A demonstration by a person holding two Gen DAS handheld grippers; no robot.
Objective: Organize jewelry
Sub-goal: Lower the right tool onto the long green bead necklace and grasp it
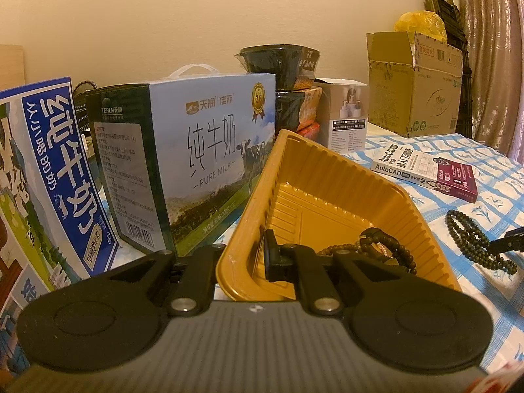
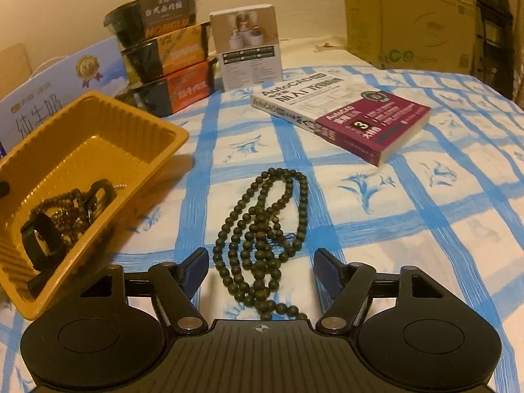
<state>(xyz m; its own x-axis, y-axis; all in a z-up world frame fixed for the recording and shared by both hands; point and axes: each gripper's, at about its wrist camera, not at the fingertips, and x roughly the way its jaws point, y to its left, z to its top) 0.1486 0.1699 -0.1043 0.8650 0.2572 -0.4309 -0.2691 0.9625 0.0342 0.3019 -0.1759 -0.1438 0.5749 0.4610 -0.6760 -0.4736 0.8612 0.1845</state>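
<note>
Left to right, left-wrist view: two milk cartons (image 1: 209,150) stand at the rear of the bench (image 1: 491,298), which is covered by a blue-checked cloth. The left tongs (image 1: 262,255) are clamped almost fully closed on the near wall of a yellow plastic tray (image 1: 314,177), which sits tilted. Inside the tray, near its lower corner, lie brown bead bracelets (image 1: 376,245).

Right-wrist view: the same tray (image 2: 98,121) is at the left, holding the bracelets (image 2: 65,203) and a dark band (image 2: 36,239). To its right, a long strand of dark green beads (image 2: 262,222) lies loosely coiled on the cloth, apart from the tray. The right tongs (image 2: 261,265) stand wide open, one finger on each side of the strand's near end; neither finger presses on the beads. Farther right and back lies an AutoCAD book (image 2: 347,114).
</note>
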